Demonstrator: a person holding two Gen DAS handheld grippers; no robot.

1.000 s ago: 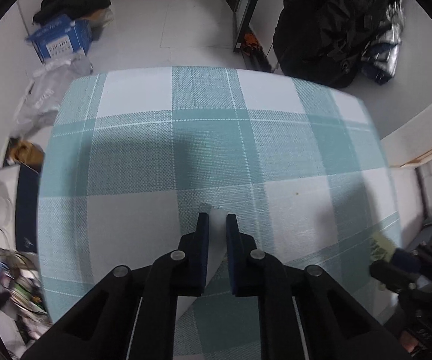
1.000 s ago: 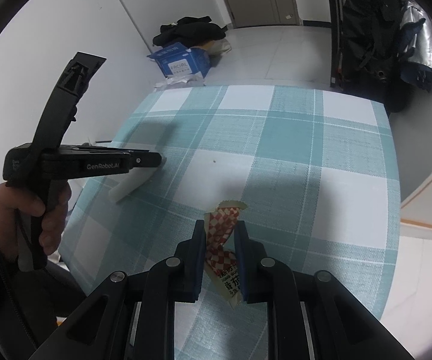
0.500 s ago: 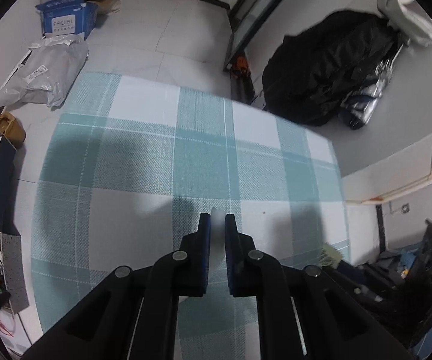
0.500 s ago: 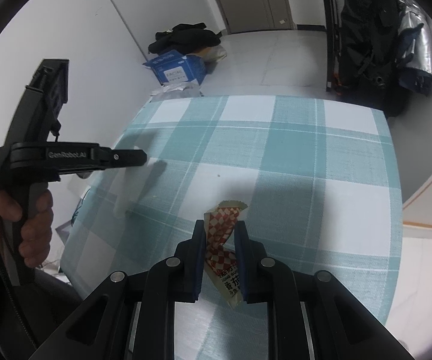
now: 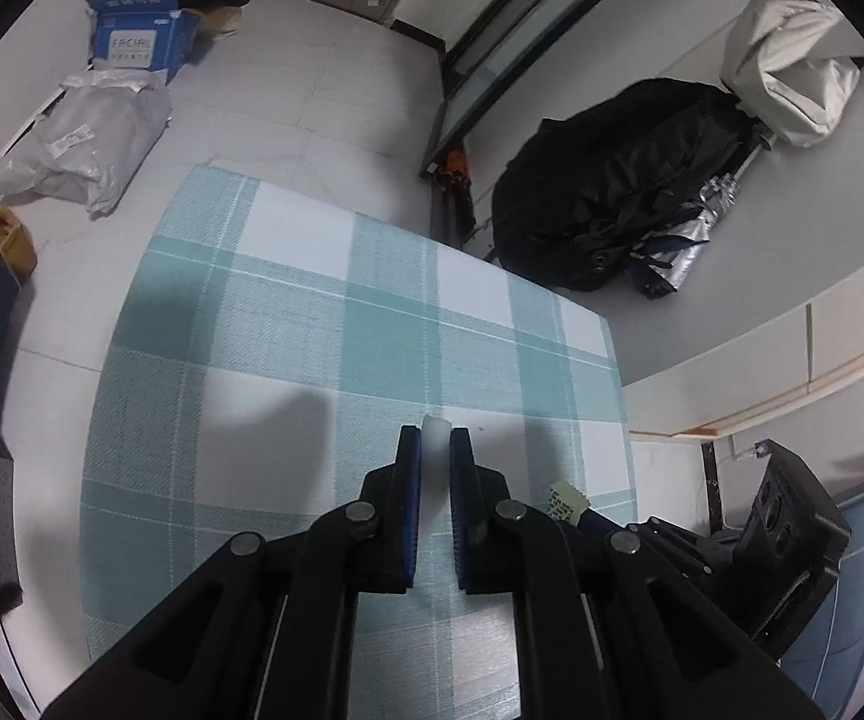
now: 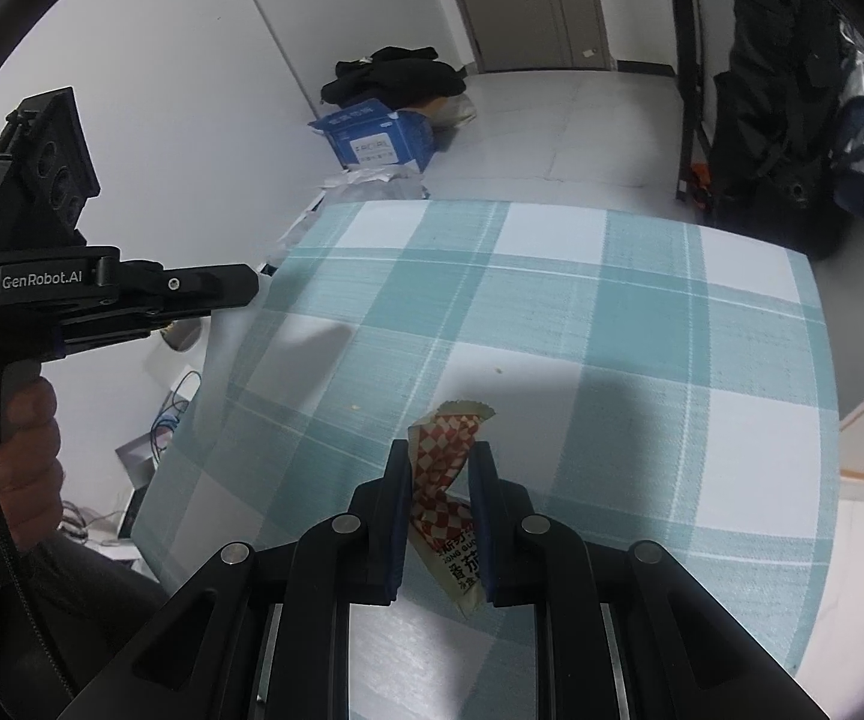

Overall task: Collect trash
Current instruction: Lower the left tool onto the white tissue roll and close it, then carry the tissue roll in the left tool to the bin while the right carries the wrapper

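Observation:
My left gripper [image 5: 435, 441] is shut on a white sheet of paper [image 5: 435, 450] and holds it above the teal-and-white checked tablecloth [image 5: 288, 360]. In the right wrist view the left gripper [image 6: 240, 288] is off the table's left edge, with the paper [image 6: 222, 372] hanging blurred below it. My right gripper [image 6: 441, 456] is shut on a red-and-white checked snack wrapper [image 6: 447, 462], held just over the tablecloth [image 6: 612, 312]. The wrapper's tip [image 5: 565, 499] also shows in the left wrist view.
A blue cardboard box [image 6: 375, 141] and grey plastic bag [image 5: 84, 144] lie on the floor beyond the table. A black bag [image 5: 624, 180] leans against the far wall. Cables and clutter [image 6: 162, 420] lie on the floor left of the table.
My left gripper has risen and swung left off the table edge with the paper. My right gripper has kept still with the wrapper.

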